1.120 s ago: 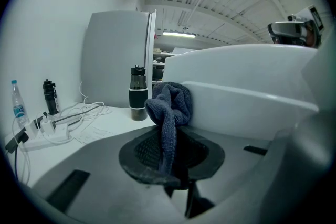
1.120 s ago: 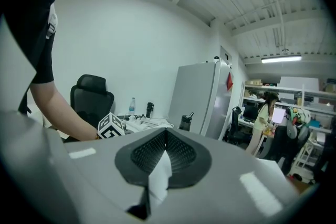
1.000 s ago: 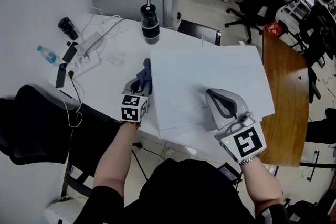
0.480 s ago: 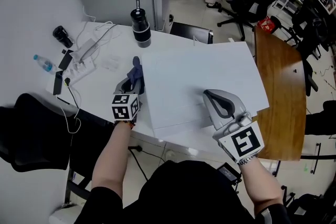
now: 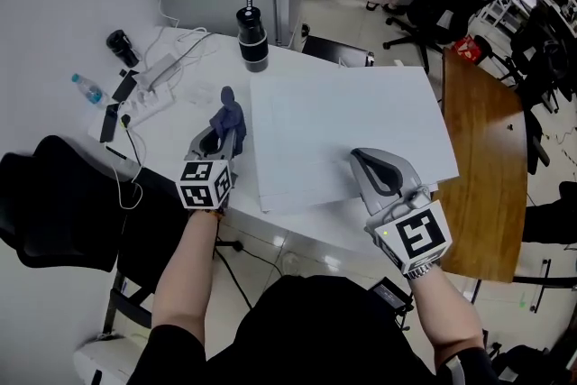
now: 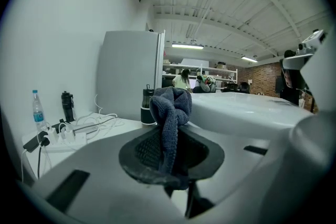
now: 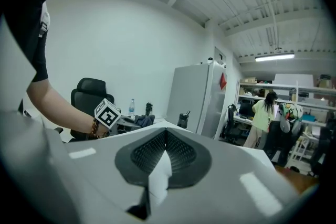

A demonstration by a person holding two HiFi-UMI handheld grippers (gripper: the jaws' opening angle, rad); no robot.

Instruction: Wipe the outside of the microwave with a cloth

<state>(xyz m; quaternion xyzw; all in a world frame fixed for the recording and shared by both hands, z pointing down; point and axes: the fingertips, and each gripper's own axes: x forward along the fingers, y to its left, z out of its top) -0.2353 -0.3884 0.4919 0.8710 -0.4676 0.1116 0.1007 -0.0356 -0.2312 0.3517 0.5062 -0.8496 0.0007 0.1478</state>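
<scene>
Blue cloth [image 6: 170,113] sits pinched in my left gripper's [image 6: 170,157] view; only the head view shows my right gripper [image 5: 379,171], jaws together, over the microwave [image 5: 334,117].

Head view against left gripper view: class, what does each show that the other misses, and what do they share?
Head view only: the wooden table and the black chair. Left gripper view only: the ceiling beams and strip light. Shared: the blue-grey cloth pinched in the left tool, the black flask and the water bottle.
</scene>
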